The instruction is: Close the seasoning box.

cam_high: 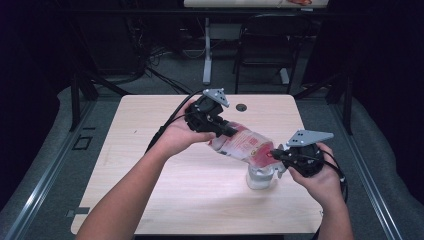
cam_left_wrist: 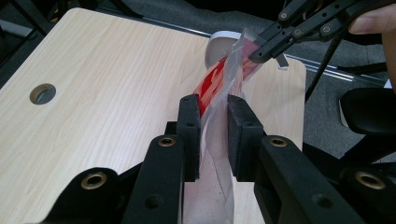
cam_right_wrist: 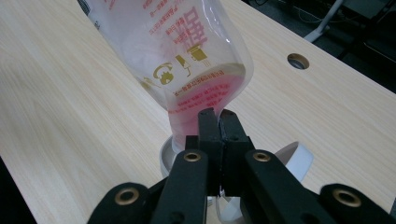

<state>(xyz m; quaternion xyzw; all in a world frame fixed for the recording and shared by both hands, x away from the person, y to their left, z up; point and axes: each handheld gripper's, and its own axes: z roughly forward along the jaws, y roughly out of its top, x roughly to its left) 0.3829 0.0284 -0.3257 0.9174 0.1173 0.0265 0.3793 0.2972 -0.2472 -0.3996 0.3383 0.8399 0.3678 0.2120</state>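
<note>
Item under my hands: one clear plastic pouch (cam_high: 240, 142) with red and gold print, held off the counter (cam_high: 150, 170) between my two grippers and slanted downward from about ten o'clock to four o'clock in the high view. My left gripper (cam_high: 220, 127) had its jaws closed on the pouch's upper end; in the left gripper view the film ran pinched between the two black pads (cam_left_wrist: 189, 121). My right gripper (cam_high: 276, 154) had its jaws pressed together on the lower edge, at the pink-tinted corner seen in the right gripper view. Directly under that low corner stood a white cup (cam_high: 260, 177), upright on the counter, toward the four o'clock part of the board, with its handle (cam_right_wrist: 294, 161) showing beside my right jaws. A round cable hole (cam_high: 241, 107) sat at the counter's twelve o'clock edge, well apart from the work. I judged the step in hand to be pouring: the pouch was tipped mouth-down over the cup. Whether anything was running out I could not tell. The next move, as I read it, called for lifting the left end higher while keeping the right jaws steady over the rim, so the contents would drain toward the corner and the cup would not be knocked.
</note>
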